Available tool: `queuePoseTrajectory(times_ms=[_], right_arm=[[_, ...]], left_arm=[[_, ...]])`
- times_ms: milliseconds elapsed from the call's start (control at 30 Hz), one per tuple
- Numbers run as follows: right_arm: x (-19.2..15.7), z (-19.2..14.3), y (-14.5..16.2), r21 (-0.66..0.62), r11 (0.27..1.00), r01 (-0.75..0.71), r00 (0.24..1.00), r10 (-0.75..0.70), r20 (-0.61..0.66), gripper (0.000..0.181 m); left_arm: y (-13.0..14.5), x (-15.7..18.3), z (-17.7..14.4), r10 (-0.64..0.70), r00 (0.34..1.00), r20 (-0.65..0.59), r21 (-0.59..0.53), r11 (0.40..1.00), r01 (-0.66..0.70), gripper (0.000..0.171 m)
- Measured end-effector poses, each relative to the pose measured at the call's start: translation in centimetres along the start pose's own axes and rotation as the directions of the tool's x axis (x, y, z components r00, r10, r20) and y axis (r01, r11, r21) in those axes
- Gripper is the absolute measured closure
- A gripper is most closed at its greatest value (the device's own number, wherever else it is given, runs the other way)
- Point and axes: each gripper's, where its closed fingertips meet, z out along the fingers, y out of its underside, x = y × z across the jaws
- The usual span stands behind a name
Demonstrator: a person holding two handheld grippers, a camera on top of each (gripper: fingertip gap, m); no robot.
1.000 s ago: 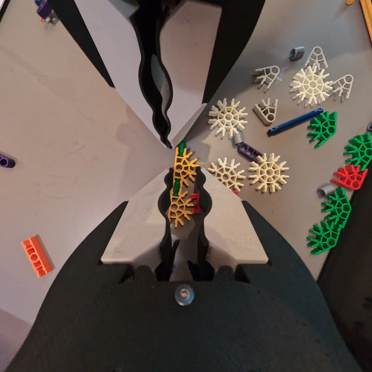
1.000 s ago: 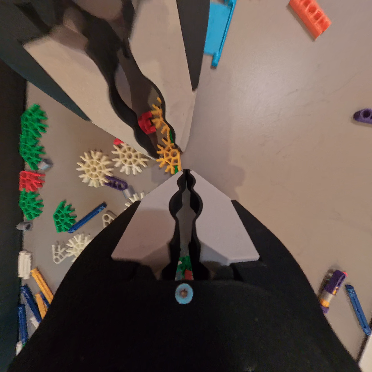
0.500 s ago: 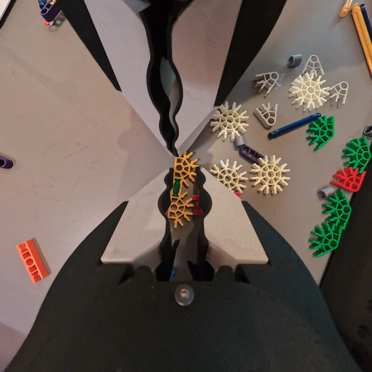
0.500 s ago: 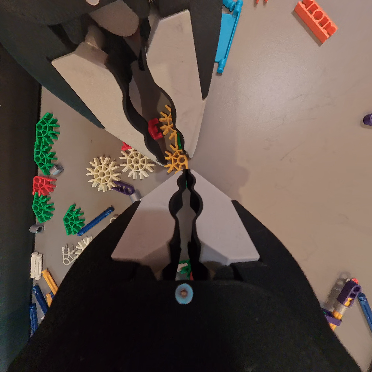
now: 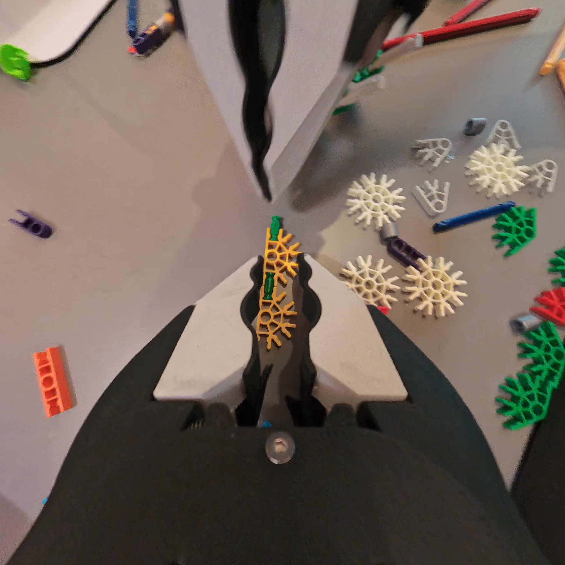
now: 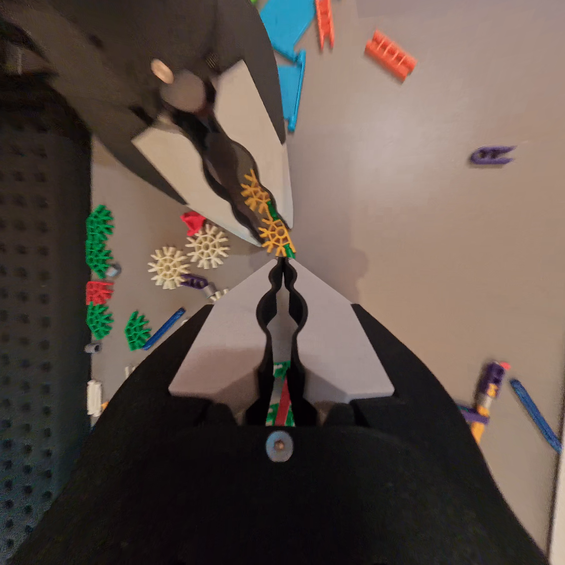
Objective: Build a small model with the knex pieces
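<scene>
Left gripper (image 5: 279, 260) clamps yellow connector chain (image 5: 275, 293); right gripper (image 6: 282, 260) closed, empty, tips just beside it. White snowflake pieces (image 5: 434, 286) right of left gripper; only right view shows blue panels (image 6: 290, 76).

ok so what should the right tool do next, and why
Probably open the right tool a little. It is shut with nothing between its tips, which sit just short of the green rod jutting from the yellow connector pair that the left tool clamps. While shut, it could only push against that rod end, not take hold of it.
</scene>
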Motion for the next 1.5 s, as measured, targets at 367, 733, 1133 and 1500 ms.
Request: queuePoseTrajectory(times_ms=[367,733,1133,1500], right_arm=[[-9.3,-12.2,11.0,-0.01,0.993,-0.117,0.977,0.113,-0.181,0.178],[-18.7,-7.4,25.0,-0.119,0.959,-0.259,0.951,0.231,-0.205,0.173],[-18.4,-6.7,25.2,-0.079,0.959,-0.272,0.953,0.257,-0.162,0.178],[-6.8,-4.2,2.4,0.059,0.998,-0.009,0.982,0.02,-0.189,0.179]], left_arm=[[-2.5,-2.5,2.4,-0.069,0.997,0.042,-0.034,0.997,0.071,0.152],[-3.9,-2.2,1.4,-0.138,0.99,-0.013,0.019,0.99,0.139,0.12],[-2.7,-2.6,-5.7,-0.22,0.969,0.109,0.123,0.971,0.207,0.122],[2.2,-1.7,-9.1,-0.34,0.93,0.139,0.178,0.932,0.315,0.126]])
